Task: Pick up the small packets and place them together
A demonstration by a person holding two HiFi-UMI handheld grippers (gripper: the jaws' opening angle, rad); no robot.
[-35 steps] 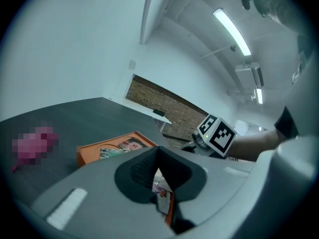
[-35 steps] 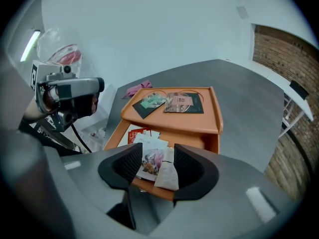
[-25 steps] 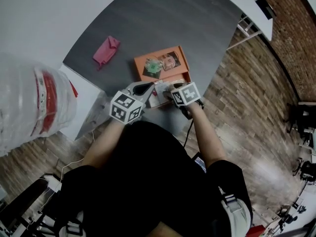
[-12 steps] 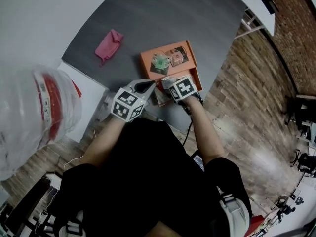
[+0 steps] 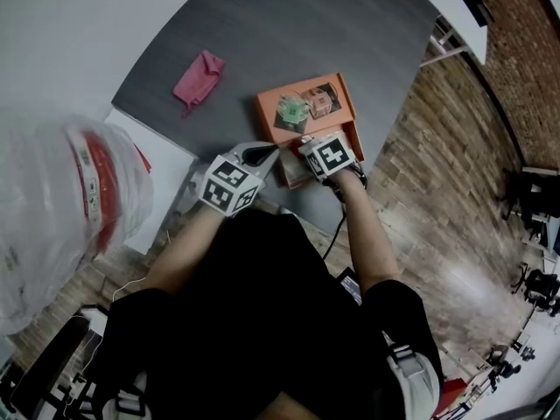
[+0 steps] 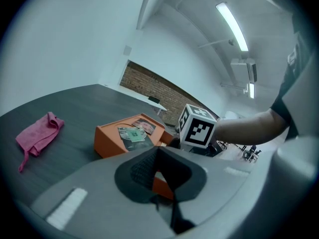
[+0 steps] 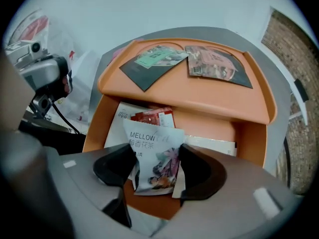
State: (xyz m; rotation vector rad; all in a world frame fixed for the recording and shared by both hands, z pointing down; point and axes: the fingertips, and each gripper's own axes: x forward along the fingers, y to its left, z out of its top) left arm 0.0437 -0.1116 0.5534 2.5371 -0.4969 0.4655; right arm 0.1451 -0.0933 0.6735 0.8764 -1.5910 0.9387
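- Right gripper view, my right tongs (image 7: 154, 172): the jaws have just been closing and now stand fairly wide, one pad on each side edge of the MELLOW packet (image 7: 149, 146). I read this as a grip, since the edges curl against the pads.
- MELLOW packet: it stands on end in the open tray of the orange box (image 7: 250, 139), with its lower edge near the tray's front wall.
- Step in hand, as I judge it: lift this packet out.
  - Squeeze lightly, because the foil buckles sideways under pressure.
  - Raise it straight up until it clears the front wall, and only then carry it across.
- Likely destination: the lid (image 7: 199, 91), where a green packet (image 7: 155, 59) and a pink packet (image 7: 214, 63) already lie side by side. Setting mine just beside them would keep the group together.
- Left in the tray: a red packet (image 7: 155, 117) and a white packet (image 7: 112, 128) behind the one I hold.
- My left tongs (image 6: 158, 164): fully closed and holding nothing, hovering just short of the box.
- Beyond the box: the grey tabletop (image 6: 75, 108), with a pink cloth (image 6: 40, 136) well apart from the box.
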